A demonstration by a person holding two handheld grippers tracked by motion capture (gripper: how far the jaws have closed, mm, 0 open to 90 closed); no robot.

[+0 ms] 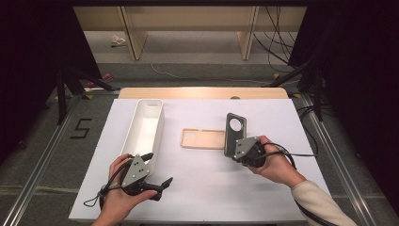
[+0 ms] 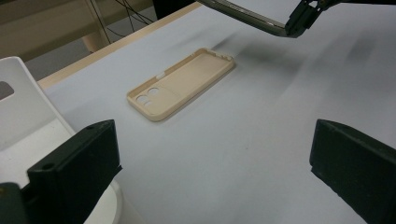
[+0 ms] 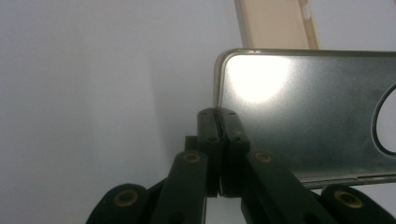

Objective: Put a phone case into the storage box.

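Your right gripper (image 1: 239,149) is clamped on the short edge of the dark phone case (image 1: 234,132), held clear of the table (image 1: 197,197) right of centre. The right gripper view shows what the high view cannot: jaws pressed together on the case's rim, its frosted back catching glare (the round camera cutout sits at the far side). The beige phone case (image 1: 203,139) lies flat at the table's centre, open side up. Your left gripper (image 1: 162,186) rests near the front edge, jaws wide apart, gripping nothing, pointing toward the beige case. The white bin (image 1: 155,127) stands along the left side, just beside your left hand (image 1: 121,195). Your right hand (image 1: 277,165) angles inward.
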